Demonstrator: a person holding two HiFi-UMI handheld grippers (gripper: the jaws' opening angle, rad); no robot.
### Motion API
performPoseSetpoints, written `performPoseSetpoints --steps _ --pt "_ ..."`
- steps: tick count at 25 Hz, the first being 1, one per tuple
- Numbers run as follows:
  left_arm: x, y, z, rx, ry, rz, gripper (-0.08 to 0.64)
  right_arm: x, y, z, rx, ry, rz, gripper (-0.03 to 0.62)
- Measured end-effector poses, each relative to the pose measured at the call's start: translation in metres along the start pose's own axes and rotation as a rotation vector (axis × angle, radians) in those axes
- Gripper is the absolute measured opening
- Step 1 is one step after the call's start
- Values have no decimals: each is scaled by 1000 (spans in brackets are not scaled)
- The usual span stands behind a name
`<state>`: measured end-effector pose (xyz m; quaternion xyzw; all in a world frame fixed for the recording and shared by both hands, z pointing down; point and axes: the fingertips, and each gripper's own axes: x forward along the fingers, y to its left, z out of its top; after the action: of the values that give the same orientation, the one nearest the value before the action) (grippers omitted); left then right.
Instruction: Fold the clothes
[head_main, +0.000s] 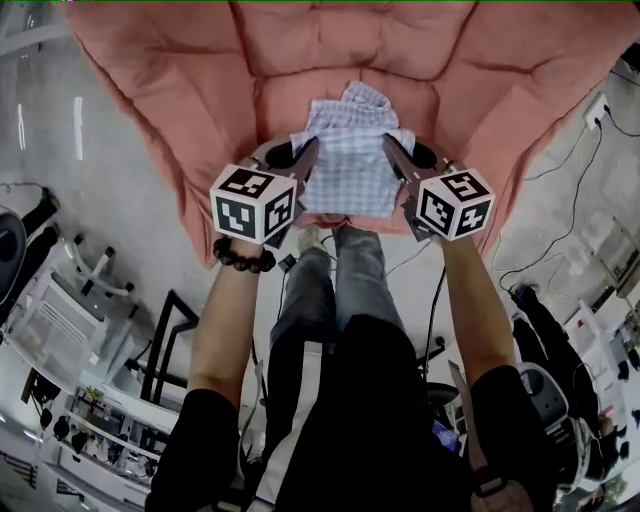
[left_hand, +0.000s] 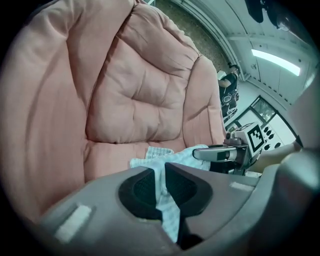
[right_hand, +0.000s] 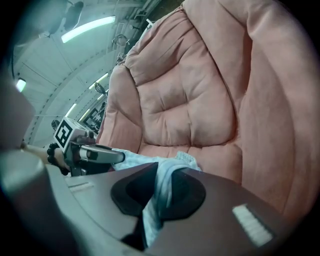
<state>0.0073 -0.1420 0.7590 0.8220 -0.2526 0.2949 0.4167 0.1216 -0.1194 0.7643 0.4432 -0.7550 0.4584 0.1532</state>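
Note:
A light blue checked garment lies on the seat of a big pink padded chair, its near part lifted between my two grippers. My left gripper is shut on the cloth's left edge; in the left gripper view the checked garment runs down between the dark pads. My right gripper is shut on the right edge, and in the right gripper view the checked garment is pinched between the pads. The far end of the garment lies bunched on the cushion.
The pink chair's cushion rises behind and around the cloth. Below the chair are the person's legs and a grey floor with cables. A metal frame and shelves with small items stand at the lower left.

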Motion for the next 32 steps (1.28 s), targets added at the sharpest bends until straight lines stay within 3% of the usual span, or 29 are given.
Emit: performPoseSetpoints --steps 13,15,17,19,25,32 --pt "35 32 17 -39 50 15 51 31 -30 11 66 39 -32 27" --pt "40 38 11 -44 56 28 100 36 -36 4 104 60 -49 115" --pt "44 42 -1 -40 74 52 203 38 -43 -7 116 94 -83 219" --pt "44 43 -12 -36 80 72 275 35 -45 -19 98 130 -117 245" --pt "41 46 -30 37 87 126 310 28 -47 -32 -1 124 -217 231" --pt "29 36 -23 25 9 117 284 11 -55 -27 -66 92 -347 138"
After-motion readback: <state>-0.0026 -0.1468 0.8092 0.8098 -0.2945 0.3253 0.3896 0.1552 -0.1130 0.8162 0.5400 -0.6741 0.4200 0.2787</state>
